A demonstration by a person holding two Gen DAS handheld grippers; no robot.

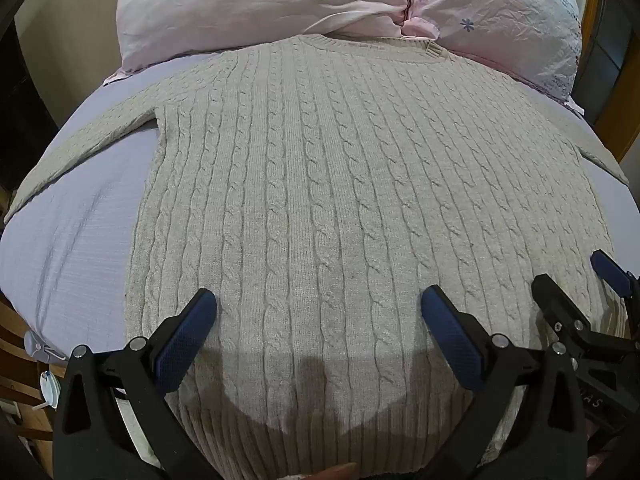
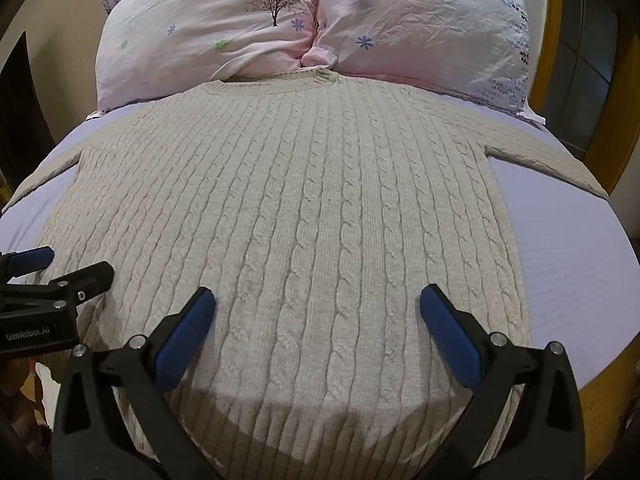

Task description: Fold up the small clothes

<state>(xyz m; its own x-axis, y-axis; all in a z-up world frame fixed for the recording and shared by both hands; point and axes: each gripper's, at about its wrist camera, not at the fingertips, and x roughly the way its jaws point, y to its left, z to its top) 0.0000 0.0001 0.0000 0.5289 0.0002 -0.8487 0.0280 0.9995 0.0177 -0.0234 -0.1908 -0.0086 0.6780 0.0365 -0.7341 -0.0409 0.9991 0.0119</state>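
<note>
1. Two views cover one bed. From the left wrist, the left gripper (image 1: pixel 318 304) hangs over the lower part of a beige cable-knit sweater (image 1: pixel 340 184), its blue-padded fingers (image 1: pixel 188 336) spread wide apart with nothing between them.
2. That sweater lies flat and unfolded on a lavender sheet (image 1: pixel 80 248), collar toward two pink flowered pillows (image 1: pixel 280 4) and ribbed hem nearest the camera.
3. Only this view shows the sweater's left sleeve (image 1: pixel 80 148) stretching out across the sheet toward the bed's left edge, with a bare strip of sheet between sleeve and body.
4. At the right edge the right gripper (image 1: pixel 576 280) appears, just beside the left one and above the sweater's lower right side; its fingers stand apart there too.
5. Low at the left edge, a small clear plastic clip (image 1: pixel 36 346) sits at the sheet's corner, which the other camera does not catch.
6. From the right wrist, the right gripper (image 2: pixel 318 304) hangs over the sweater (image 2: pixel 320 200) near the hem, its fingers (image 2: pixel 448 332) splayed wide and holding nothing.
7. Only this view shows the right sleeve (image 2: pixel 552 160) running out to the bed's right side, and a broad bare stretch of sheet (image 2: pixel 580 260) beside the sweater's body.
8. The left gripper (image 2: pixel 68 266) enters from the left edge, over the sweater's lower left side, its fingers parted.
9. Both pillows (image 2: pixel 224 28) show more fully here, touching the sweater's collar (image 2: pixel 280 82).
</note>
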